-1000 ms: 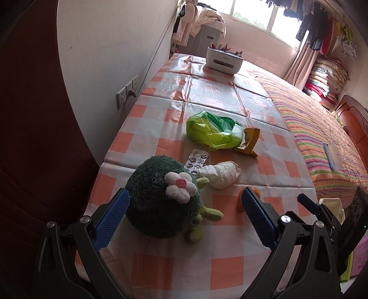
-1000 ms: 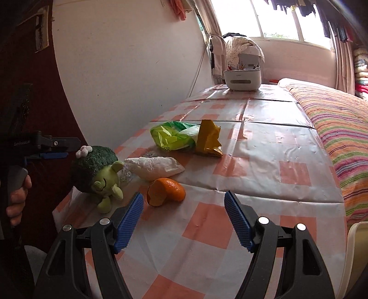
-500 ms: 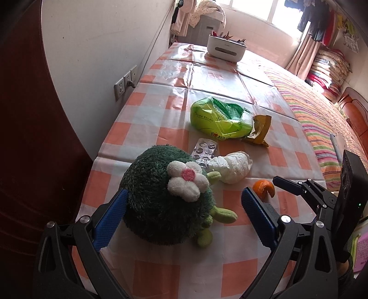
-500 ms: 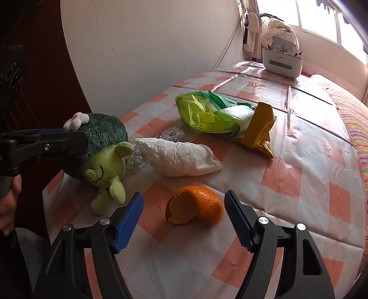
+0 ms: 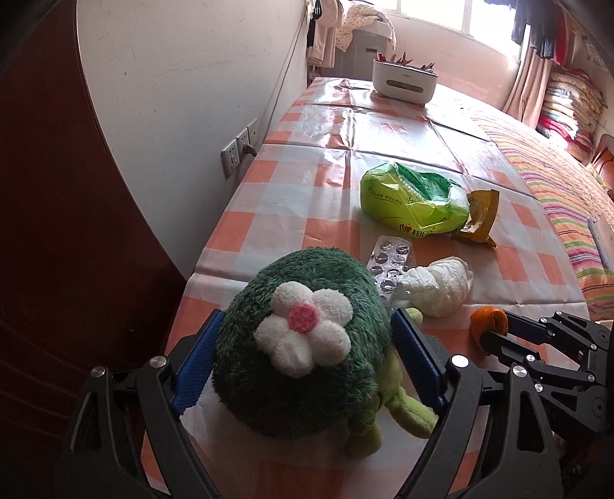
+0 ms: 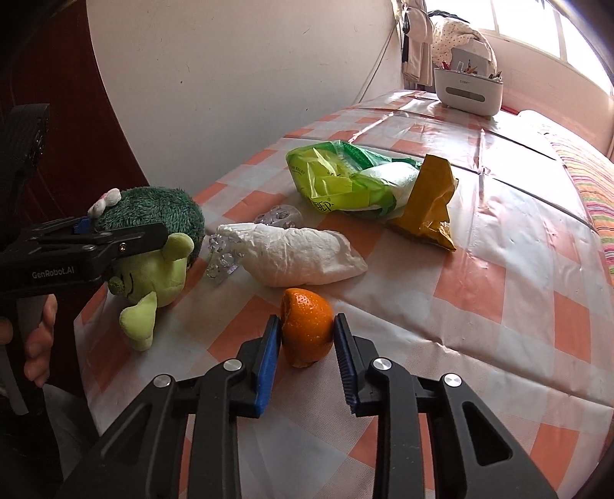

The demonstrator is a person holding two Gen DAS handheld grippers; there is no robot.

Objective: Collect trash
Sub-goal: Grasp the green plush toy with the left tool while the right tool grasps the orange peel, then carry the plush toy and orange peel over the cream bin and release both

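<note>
both grippers closed: right gripper (image 6: 305,341) on orange peel (image 6: 306,331).

Daylight enters from the window (image 5: 453,23) at the far end, blown out to white in both views. It throws glare across the glossy tablecloth (image 6: 510,184) toward the far end. Near objects stay sharp and cast soft shadows. Fisheye distortion bends the wall (image 5: 184,88) and darkens the corners.

A home bedroom: striped bed (image 5: 552,184), hanging clothes (image 5: 537,27), folded quilts (image 5: 568,103).
</note>
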